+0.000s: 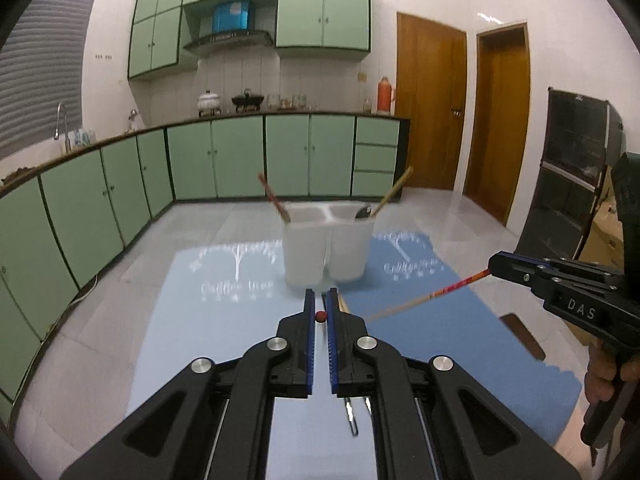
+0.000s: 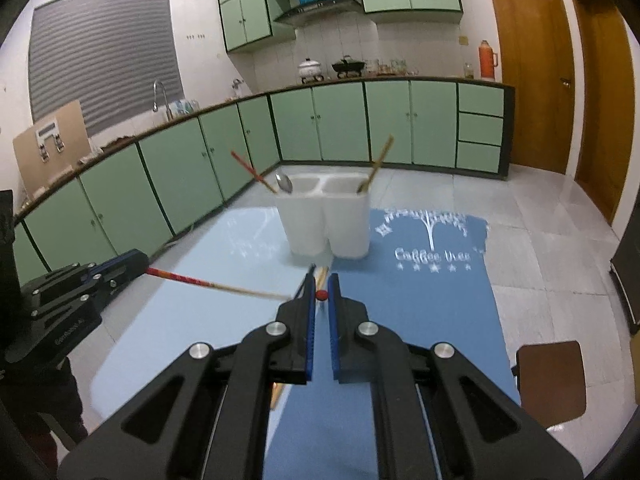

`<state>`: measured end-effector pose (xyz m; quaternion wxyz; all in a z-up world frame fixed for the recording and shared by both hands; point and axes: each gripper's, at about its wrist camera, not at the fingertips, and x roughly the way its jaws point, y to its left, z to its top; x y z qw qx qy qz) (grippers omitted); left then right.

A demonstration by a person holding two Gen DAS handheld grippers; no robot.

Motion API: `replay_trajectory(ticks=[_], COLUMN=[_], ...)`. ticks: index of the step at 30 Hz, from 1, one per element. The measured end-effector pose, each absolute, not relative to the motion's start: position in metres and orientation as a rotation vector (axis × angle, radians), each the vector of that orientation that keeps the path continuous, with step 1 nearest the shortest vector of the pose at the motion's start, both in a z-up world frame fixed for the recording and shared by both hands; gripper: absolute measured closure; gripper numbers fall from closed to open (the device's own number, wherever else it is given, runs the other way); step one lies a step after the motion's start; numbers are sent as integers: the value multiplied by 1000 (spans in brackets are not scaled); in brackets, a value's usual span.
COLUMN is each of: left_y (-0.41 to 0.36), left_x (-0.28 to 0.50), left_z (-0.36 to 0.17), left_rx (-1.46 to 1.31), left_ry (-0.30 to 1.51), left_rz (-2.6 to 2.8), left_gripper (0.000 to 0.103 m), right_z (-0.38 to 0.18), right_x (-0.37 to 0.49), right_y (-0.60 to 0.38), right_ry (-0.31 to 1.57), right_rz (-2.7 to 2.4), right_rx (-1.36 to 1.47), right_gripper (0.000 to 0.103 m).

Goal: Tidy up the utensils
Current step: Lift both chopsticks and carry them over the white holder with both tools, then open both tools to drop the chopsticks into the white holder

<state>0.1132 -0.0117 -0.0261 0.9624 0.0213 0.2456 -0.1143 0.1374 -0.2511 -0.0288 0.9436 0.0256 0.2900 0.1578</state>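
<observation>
**Item 1, L gripper**: jaws pressed nearly together. The right wrist view shows it pinching the red-banded chopstick A by its red end, shaft running out toward centre.

**Item 2, R gripper**: jaws likewise near-closed. The left wrist view shows it pinching chopstick B, same red-end hold. The two shafts converge btwn the grippers; can't tell if they touch.

**Item 3, loose stock:** wooden chopstick lying on the mats under the R gripper. Metal utensil under the L gripper, type unclear.

**Item 4, surface:** light-blue mat beside dark-blue mat.

**Item 5, holder**: white, 2 cells, upright on the mat seam, just beyond both tips. L cell: red stick and spoon. R cell: bamboo stick.

**Handling note (est.):** step is prob. dropping the held sticks into a cell.
- Tilt each shaft tip-down and go one at a time so they don't cross.
- Aim for the cell centre, clear of the leaning sticks.
- Release only once the tip is well inside; the holder looks light and may tip if the rim is knocked.
</observation>
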Motion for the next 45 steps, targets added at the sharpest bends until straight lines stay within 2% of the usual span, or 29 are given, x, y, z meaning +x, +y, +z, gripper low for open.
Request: replay_trajectory(ticks=[17, 33, 38, 45], left_y=[-23, -35, -44, -53], left_x=[132, 196, 233, 286], left_z=[22, 110, 118, 100], left_rx=[67, 33, 39, 32], left_ry=[392, 151, 95, 84], left_rz=[-266, -246, -226, -217], left_gripper=[98, 98, 98, 98], right_z=[34, 110, 114, 95], right_x=[164, 226, 258, 306], right_y=[-244, -257, -258, -253], right_ry=[506, 325, 305, 329], right_rz=[377, 348, 320, 309], right_rx=[9, 32, 13, 2], right_gripper=[98, 98, 98, 98])
